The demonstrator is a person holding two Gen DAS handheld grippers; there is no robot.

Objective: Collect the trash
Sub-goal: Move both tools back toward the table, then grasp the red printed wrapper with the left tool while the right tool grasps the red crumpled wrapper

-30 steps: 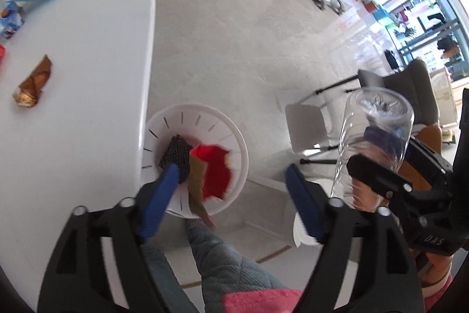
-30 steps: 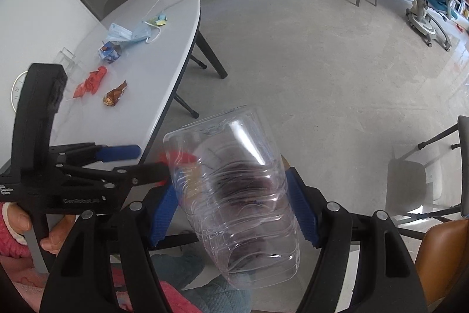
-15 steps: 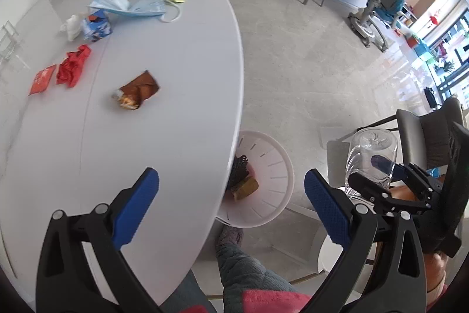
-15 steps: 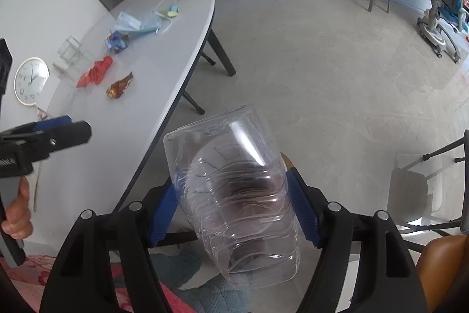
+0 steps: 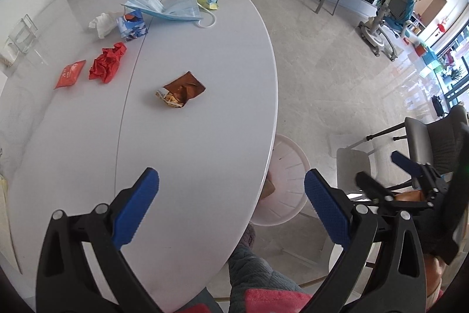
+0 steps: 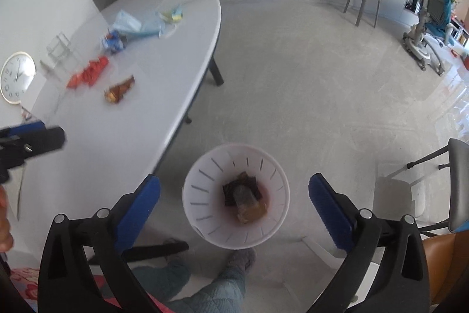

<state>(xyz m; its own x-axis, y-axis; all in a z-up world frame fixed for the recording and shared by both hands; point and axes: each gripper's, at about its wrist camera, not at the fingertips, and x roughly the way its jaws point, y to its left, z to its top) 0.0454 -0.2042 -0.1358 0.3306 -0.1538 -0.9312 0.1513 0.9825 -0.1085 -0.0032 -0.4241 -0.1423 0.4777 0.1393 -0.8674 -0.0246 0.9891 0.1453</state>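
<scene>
We take the white oval table as our landmark. Our left gripper hangs above its near edge with its blue pads spread wide and nothing between them. Our right gripper sits off the table's right side, over the floor, its pads equally wide apart and empty; directly below it stands the white slotted bin, which sits on the floor just beside the table's near right rim. In the bin we see a clear plastic bottle lying on dark and brownish scraps (what exactly those scraps are, we cannot tell).

The rest of the trash lies on the table. Nearest the table's middle is a crumpled brown wrapper. Toward the table's left side lie a crumpled red wrapper and, just beside it, a flat red packet. Farther up the table we see a white crumpled tissue touching a small blue-and-white carton, then a pale blue face mask with its loop spilling out, and a yellow scrap at the mask's far end.

At the table's far left edge stands a clear acrylic holder, and in the right wrist view a round wall clock leans there too.
</scene>
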